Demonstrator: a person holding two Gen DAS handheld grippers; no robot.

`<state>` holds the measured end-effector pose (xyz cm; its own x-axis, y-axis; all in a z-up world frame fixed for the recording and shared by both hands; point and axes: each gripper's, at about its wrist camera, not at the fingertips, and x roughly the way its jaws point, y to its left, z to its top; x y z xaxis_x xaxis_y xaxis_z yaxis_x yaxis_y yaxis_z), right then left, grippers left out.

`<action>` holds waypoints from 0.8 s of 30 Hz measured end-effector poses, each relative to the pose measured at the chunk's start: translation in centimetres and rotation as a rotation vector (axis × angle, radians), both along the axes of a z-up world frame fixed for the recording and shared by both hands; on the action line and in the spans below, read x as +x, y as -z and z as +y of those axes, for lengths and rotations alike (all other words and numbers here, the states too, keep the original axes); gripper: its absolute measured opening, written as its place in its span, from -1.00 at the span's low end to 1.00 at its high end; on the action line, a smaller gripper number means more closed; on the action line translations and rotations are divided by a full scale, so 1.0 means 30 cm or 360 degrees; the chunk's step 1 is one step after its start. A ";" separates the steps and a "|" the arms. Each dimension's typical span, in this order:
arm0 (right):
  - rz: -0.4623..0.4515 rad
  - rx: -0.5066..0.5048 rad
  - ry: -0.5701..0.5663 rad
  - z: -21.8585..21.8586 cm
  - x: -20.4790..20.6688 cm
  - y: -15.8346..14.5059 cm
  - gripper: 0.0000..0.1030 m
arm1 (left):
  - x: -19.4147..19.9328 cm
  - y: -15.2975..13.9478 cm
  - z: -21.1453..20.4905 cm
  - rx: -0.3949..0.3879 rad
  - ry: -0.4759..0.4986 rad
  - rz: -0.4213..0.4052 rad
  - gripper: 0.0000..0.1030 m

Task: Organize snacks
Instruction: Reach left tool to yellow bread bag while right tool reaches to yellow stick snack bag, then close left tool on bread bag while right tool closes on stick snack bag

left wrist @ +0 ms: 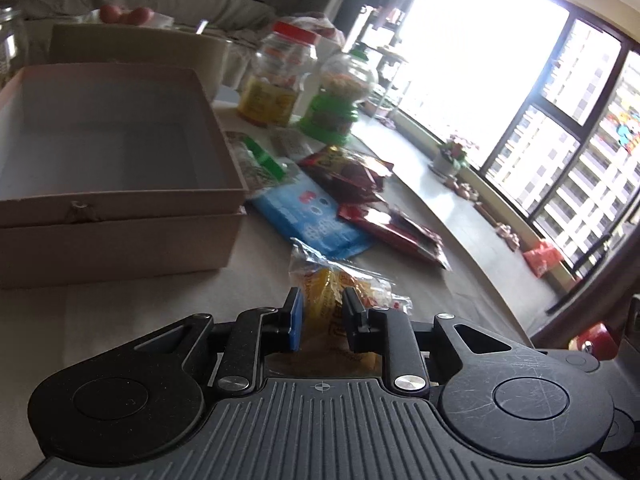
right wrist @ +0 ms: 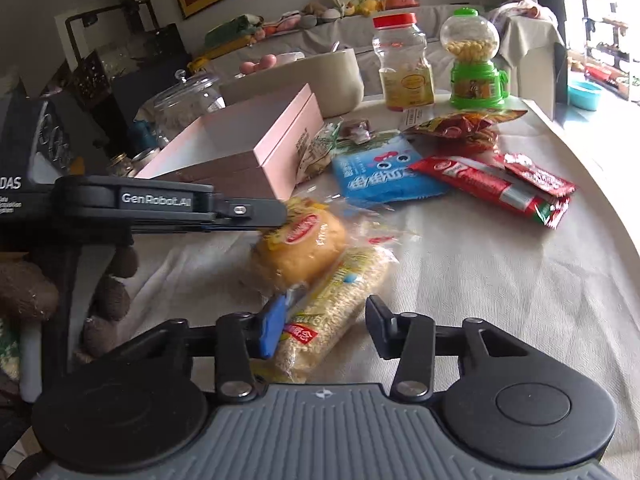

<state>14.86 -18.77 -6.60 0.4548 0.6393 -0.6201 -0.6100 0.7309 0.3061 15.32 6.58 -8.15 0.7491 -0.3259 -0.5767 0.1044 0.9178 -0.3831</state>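
Observation:
A yellow bread pack [left wrist: 325, 294] in clear wrap sits between the pads of my left gripper [left wrist: 323, 312], which is shut on it. In the right wrist view the same bread pack [right wrist: 304, 244] lies low over the cloth, under the left gripper's fingers [right wrist: 248, 212]. Just in front of it lies a clear noodle pack [right wrist: 340, 292], between the jaws of my right gripper [right wrist: 324, 324]. The blue pad touches the pack's left side, while the other finger stands apart from it, so this gripper is open. An open pink box [left wrist: 120, 196] [right wrist: 280, 136] stands to the left.
Behind lie a blue pack [right wrist: 380, 172], red packs [right wrist: 492, 188] and a red chip bag [right wrist: 460, 126]. A red-lidded jar [right wrist: 404, 64] and green candy dispenser [right wrist: 474, 68] stand at the back, a glass jar [right wrist: 184, 100] at the left. The table's edge [right wrist: 600, 184] curves at the right.

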 end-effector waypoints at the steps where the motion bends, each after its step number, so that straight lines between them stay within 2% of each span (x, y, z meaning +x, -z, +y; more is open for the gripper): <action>1: -0.0002 -0.0002 -0.0010 -0.011 -0.014 -0.004 -0.14 | -0.011 -0.007 -0.023 0.0026 0.0046 -0.0005 -0.46; 4: -0.0002 -0.0002 -0.0032 -0.052 -0.055 -0.009 -0.14 | -0.045 -0.029 -0.073 0.0102 0.0142 -0.0006 -0.45; 6: -0.0008 -0.0007 -0.0001 -0.090 -0.073 -0.009 -0.15 | -0.066 -0.047 -0.098 0.0202 0.0083 0.0018 -0.47; 9: -0.0146 -0.0107 0.0173 -0.129 -0.086 -0.016 -0.15 | -0.104 -0.085 -0.151 0.0425 0.0039 -0.0088 -0.47; 11: -0.0242 -0.0188 0.0301 -0.147 -0.076 -0.018 -0.12 | -0.116 -0.109 -0.176 0.0438 0.0072 -0.0127 -0.47; 13: -0.0226 -0.0192 0.0368 -0.166 -0.053 -0.009 0.02 | -0.121 -0.118 -0.211 0.0455 0.0123 -0.0140 -0.47; 15: -0.0178 -0.0173 0.0409 -0.181 -0.034 0.008 0.40 | -0.114 -0.103 -0.264 0.0580 0.0155 -0.0131 -0.47; 18: -0.0106 -0.0145 0.0413 -0.190 -0.020 0.029 0.50 | -0.111 -0.054 -0.319 0.0762 0.0202 -0.0082 -0.42; 20: -0.0114 -0.0161 0.0392 -0.181 -0.026 0.039 0.54 | -0.116 -0.040 -0.327 0.0863 0.0206 -0.0120 -0.38; 22: -0.0137 -0.0203 0.0366 -0.166 -0.037 0.043 0.61 | -0.114 -0.040 -0.310 0.0912 0.0150 -0.0107 -0.38; 24: -0.0158 -0.0241 0.0343 -0.150 -0.047 0.049 0.70 | -0.106 -0.039 -0.272 0.0897 0.0087 -0.0081 -0.37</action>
